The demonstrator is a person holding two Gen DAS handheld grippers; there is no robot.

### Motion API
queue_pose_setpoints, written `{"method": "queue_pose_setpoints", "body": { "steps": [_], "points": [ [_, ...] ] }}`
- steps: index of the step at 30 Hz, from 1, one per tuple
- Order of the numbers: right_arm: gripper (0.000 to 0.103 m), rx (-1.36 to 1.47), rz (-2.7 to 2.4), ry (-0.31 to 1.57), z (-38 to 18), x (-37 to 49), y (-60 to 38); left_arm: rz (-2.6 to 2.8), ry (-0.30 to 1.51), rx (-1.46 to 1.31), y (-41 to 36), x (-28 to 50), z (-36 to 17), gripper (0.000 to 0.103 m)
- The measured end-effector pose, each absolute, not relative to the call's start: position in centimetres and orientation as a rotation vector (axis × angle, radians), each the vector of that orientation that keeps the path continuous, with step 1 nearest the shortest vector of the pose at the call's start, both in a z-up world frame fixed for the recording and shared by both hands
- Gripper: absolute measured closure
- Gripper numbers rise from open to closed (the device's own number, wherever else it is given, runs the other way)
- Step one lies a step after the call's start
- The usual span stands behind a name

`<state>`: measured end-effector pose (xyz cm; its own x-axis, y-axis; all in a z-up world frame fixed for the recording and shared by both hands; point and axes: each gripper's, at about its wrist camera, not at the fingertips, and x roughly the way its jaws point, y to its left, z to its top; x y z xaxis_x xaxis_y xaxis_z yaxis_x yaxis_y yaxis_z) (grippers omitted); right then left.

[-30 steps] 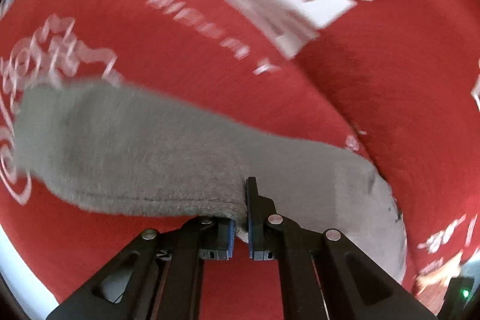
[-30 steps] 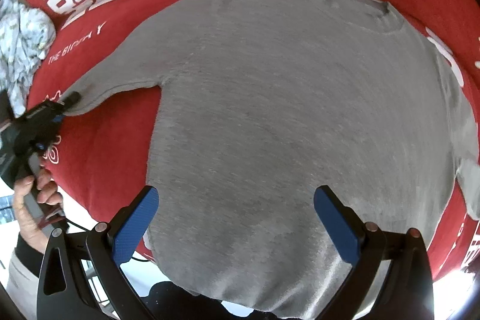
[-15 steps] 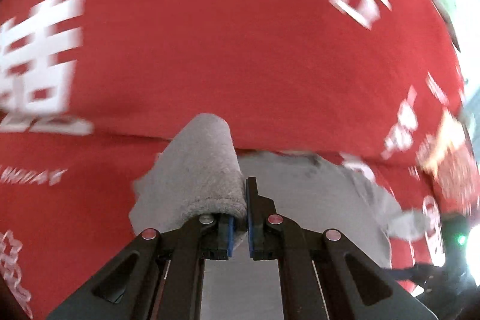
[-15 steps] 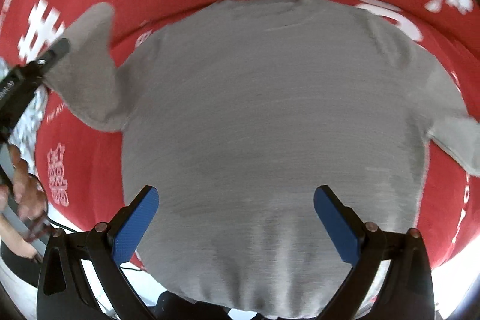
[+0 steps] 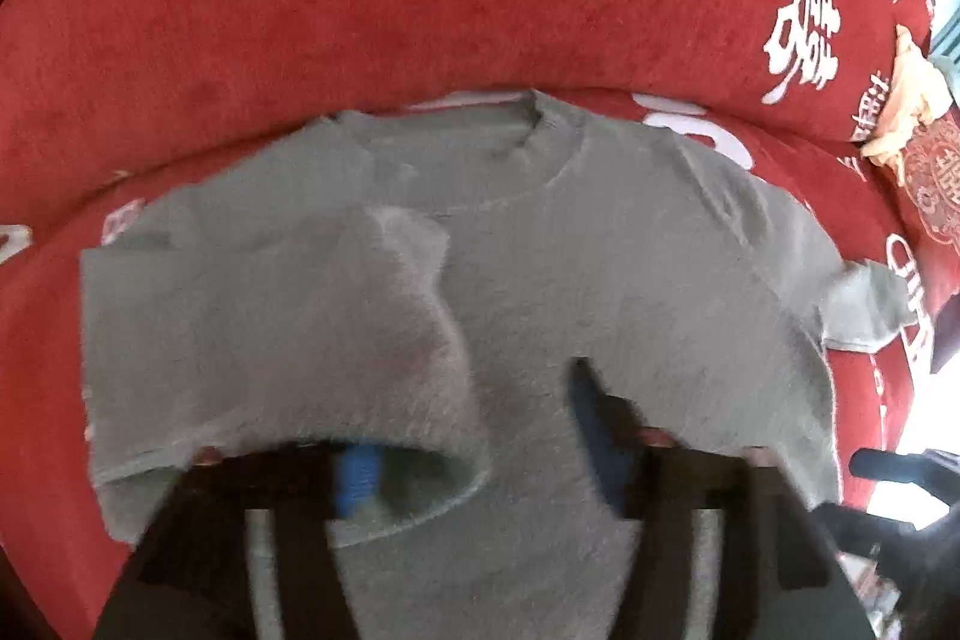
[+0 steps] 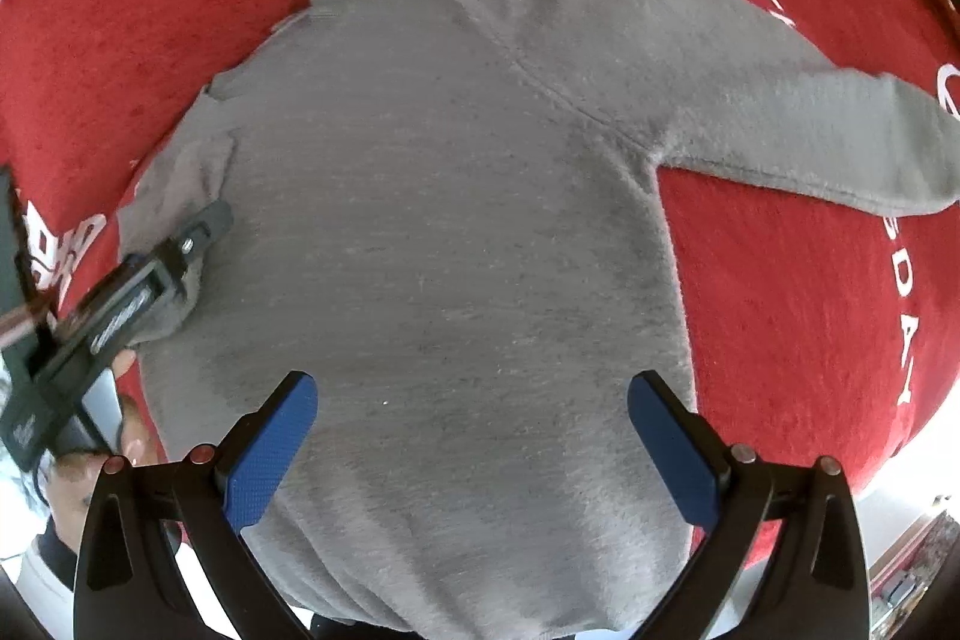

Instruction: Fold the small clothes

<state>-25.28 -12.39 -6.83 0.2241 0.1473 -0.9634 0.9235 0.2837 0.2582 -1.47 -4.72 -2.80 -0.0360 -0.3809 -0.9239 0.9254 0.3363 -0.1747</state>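
A small grey sweater [image 6: 456,196] lies flat on a red cloth, collar away from me. Its left sleeve [image 5: 288,340] is folded over onto the body. In the left wrist view my left gripper [image 5: 480,448] is blurred with its jaws apart, and the sleeve cuff drapes over its left finger [image 5: 354,478]. From the right wrist view the left gripper [image 6: 204,226] rests on that sleeve. My right gripper [image 6: 474,436] is open and empty above the sweater's hem. The right sleeve [image 6: 828,148] lies stretched out on the cloth.
The red cloth [image 5: 300,10] with white lettering covers the surface and rises at the back. A crumpled cream item [image 5: 906,100] lies at the far right. The cloth's front edge [image 6: 900,460] drops off at the lower right.
My left gripper carried the left sleeve from the outstretched side over onto the sweater's body, then opened its jaws. The right gripper shifted toward the right part of the sweater and stayed open.
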Motion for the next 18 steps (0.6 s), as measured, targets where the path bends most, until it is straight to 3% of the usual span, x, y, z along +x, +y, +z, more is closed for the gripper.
{"method": "queue_pose_setpoints", "body": {
  "steps": [1, 9, 18],
  "points": [
    [0.000, 1.159, -0.744, 1.232, -6.7, -25.1, -12.6, -1.135, 1.128, 0.627, -3.9, -1.3, -2.3, 0.022],
    [0.000, 0.801, -0.540, 1.220, -3.2, -15.9, -11.7, -0.889, 1.116, 0.578, 4.5, 5.5, 0.1, 0.022],
    [0.000, 0.124, -0.341, 1.291, -3.5, -1.1, -4.2, -0.703, 1.249, 0.506, 9.8, 10.6, -3.8, 0.022]
  ]
}}
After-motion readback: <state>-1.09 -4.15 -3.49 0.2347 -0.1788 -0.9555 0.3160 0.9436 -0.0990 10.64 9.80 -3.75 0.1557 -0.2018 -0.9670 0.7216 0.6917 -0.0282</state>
